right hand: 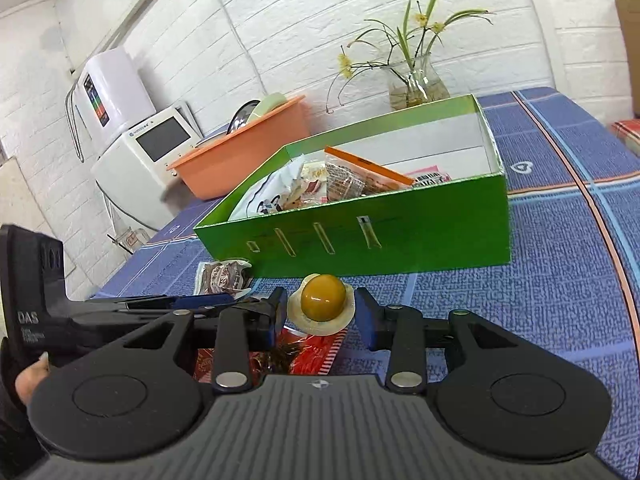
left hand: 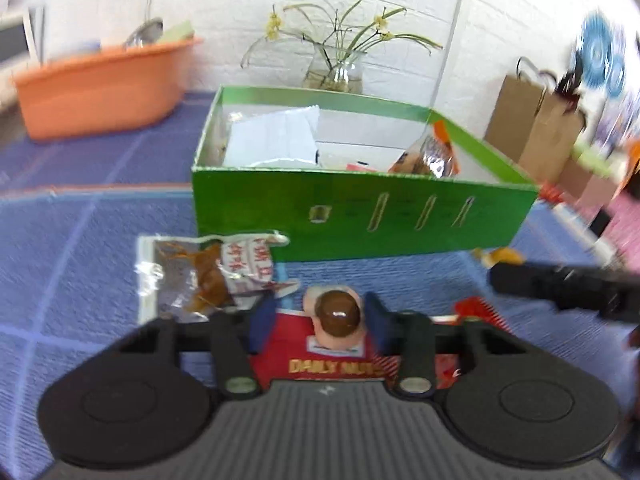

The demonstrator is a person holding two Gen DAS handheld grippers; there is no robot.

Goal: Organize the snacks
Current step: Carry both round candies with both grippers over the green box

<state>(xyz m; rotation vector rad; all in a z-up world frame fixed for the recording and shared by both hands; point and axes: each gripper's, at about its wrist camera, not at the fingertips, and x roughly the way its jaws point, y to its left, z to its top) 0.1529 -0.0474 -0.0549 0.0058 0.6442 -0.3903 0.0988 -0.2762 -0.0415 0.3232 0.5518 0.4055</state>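
My left gripper (left hand: 320, 320) is shut on a brown egg pack (left hand: 338, 314), which sits over a red Daily Nuts packet (left hand: 332, 366). To its left lies a clear packet of brown snack (left hand: 200, 276). The open green box (left hand: 360, 208) stands just beyond and holds several packets. In the right wrist view my right gripper (right hand: 321, 312) is shut on a yellow egg pack (right hand: 323, 300), both pads against the wrapper's rim, in front of the green box (right hand: 400, 240). A red packet (right hand: 312, 354) lies under it. The left tool's blue finger (right hand: 200, 302) reaches in from the left.
An orange basin (left hand: 100, 80) stands at the back left and a glass vase (left hand: 336, 72) behind the box. Brown paper bags (left hand: 536, 128) stand at the right. A white appliance (right hand: 148, 148) is beside the table. A hand (right hand: 32, 376) holds the left tool.
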